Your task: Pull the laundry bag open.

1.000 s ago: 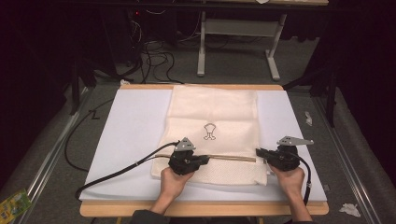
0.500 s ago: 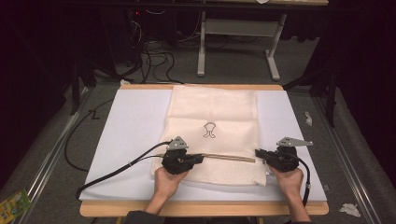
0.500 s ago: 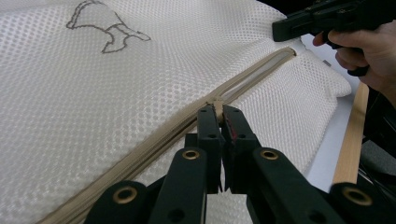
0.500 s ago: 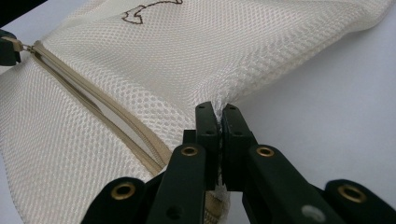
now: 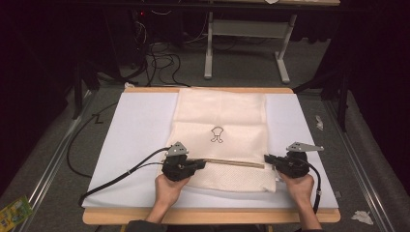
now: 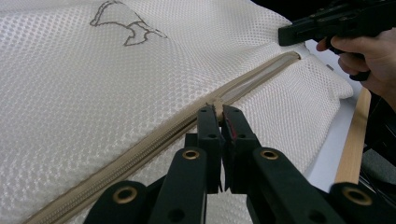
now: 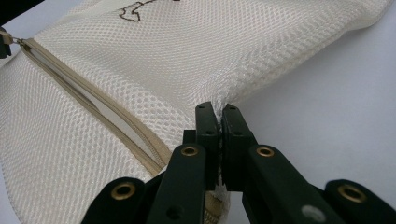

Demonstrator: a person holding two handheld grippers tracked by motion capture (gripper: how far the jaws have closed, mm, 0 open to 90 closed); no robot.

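A cream mesh bag (image 5: 222, 111) with a small dark outline print (image 5: 217, 134) lies flat on a white board (image 5: 140, 125). A tan zipper (image 5: 234, 163) runs across its near end. My left gripper (image 5: 203, 163) is at the zipper's left end. In the left gripper view this gripper (image 6: 218, 112) is shut on the zipper pull (image 6: 215, 103). My right gripper (image 5: 267, 157) is at the bag's right edge. It is shut (image 7: 217, 109) on a pinch of mesh, with the parted zipper (image 7: 100, 105) running off to its left. The right gripper (image 6: 289, 35) and its hand are in the left gripper view's top right.
The board rests on a wooden table with its front edge (image 5: 208, 216) close to the hands. Each gripper trails a black cable (image 5: 121, 176) off the near side. Behind the table stand a white metal frame (image 5: 241, 29) and floor cables. A green packet (image 5: 14, 210) lies on the floor.
My left gripper has slid a little to the left along the zipper with the pull in it, so more zipper shows. The right gripper has stayed put.
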